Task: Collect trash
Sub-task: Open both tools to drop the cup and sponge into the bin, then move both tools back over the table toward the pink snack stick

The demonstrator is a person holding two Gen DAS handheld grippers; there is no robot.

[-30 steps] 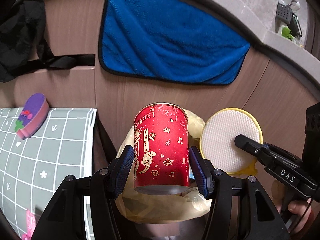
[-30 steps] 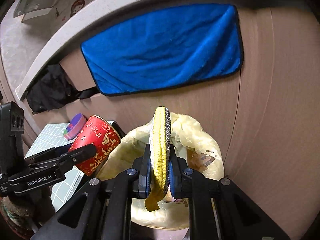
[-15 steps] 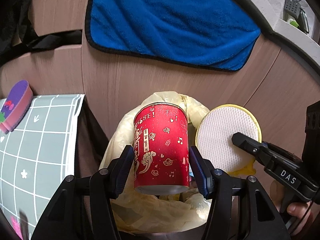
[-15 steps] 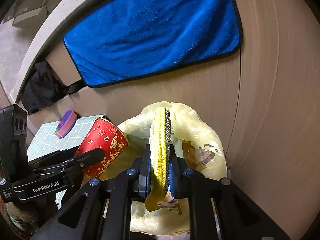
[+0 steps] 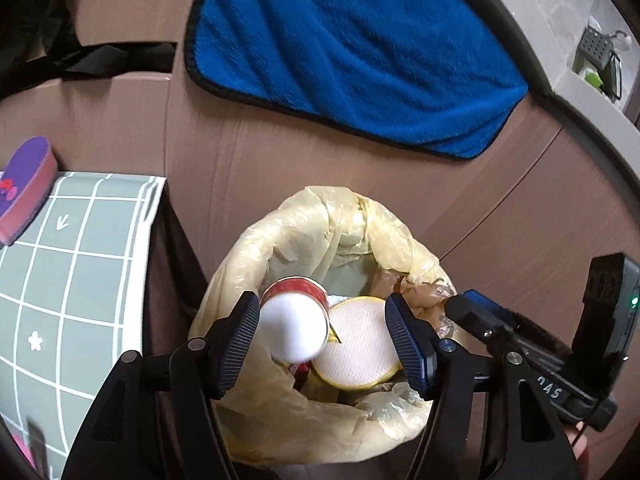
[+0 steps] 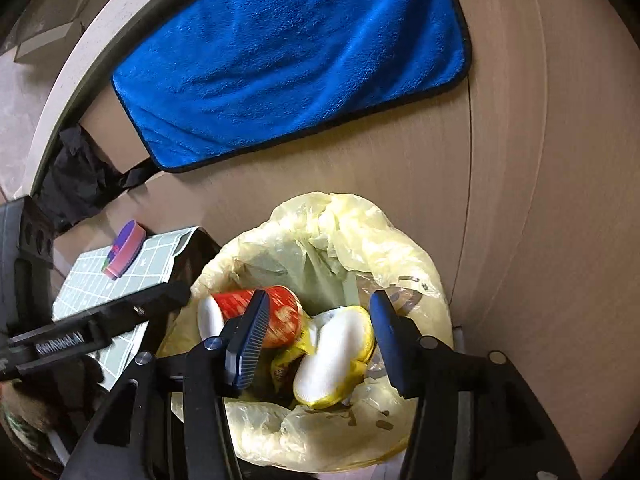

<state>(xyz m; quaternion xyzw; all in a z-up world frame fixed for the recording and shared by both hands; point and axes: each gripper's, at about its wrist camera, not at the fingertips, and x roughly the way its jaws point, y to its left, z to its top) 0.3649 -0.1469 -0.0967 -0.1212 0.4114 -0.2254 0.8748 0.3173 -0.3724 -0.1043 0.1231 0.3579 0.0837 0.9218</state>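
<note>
I hover both grippers over the trash bag (image 5: 280,412): the left gripper (image 5: 324,340) and right gripper (image 6: 316,334) are opening, fingers apart with nothing clamped. The red cup (image 6: 276,312) and round sponge (image 6: 336,356), held 1 second ago, now lie inside; 2 items collected.

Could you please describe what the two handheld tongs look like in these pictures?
Both tongs are black frames with round bolts and dark blue ribbed pads. Seen from the other side, each has white lettering on its body, and the right one has a black box with a green light.
</note>
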